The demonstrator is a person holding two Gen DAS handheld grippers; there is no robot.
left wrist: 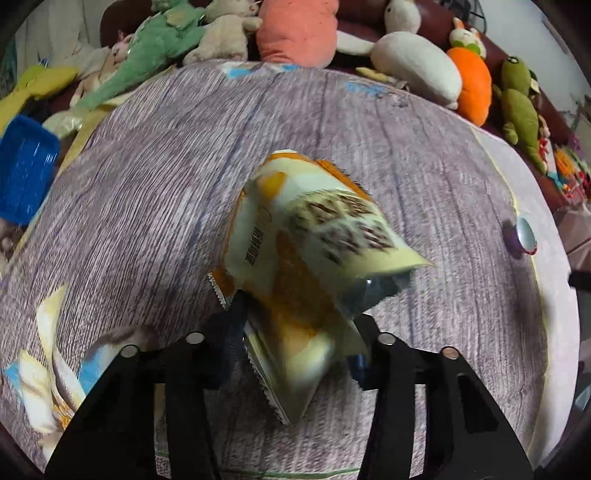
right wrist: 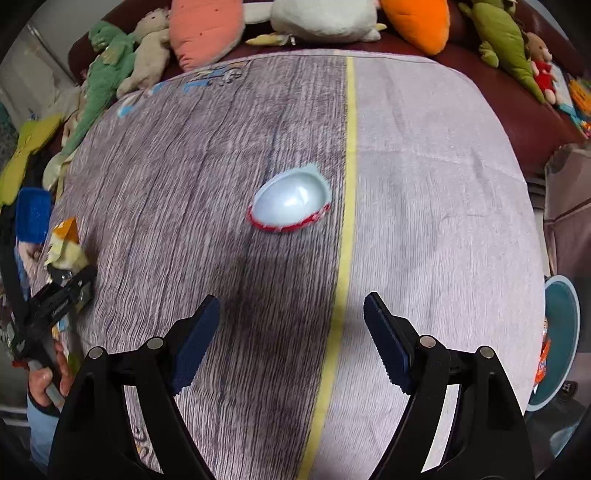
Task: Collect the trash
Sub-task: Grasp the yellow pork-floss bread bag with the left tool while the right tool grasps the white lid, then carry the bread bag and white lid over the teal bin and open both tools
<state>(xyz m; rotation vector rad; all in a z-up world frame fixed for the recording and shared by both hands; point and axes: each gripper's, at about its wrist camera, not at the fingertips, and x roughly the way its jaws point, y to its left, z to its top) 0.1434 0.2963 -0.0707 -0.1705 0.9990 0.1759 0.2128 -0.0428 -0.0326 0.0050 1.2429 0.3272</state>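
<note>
The left gripper [left wrist: 299, 332] is pinching a crumpled yellow-and-orange foil snack wrapper [left wrist: 310, 254]. The right gripper [right wrist: 291, 332] is hovering spread, a silvery red-rimmed foil lid [right wrist: 291, 203] lying ahead of its fingertips.

Crumpled yellow-orange snack wrapper [left wrist: 295, 266], centre frame, lifted off cloth. Silvery egg-shaped foil cup [right wrist: 291, 203] with red rim, lying centre frame.

My left wrist camera sits close above the tabletop [left wrist: 155, 192], tilted steeply down toward the far plush toys [left wrist: 299, 29]. My right wrist camera looks down likewise, further right. Both share the wood-print cloth, the foil lid [right wrist: 291, 203] and the toys; the right view catches the left tongs [right wrist: 68, 286] at its left edge.
</note>
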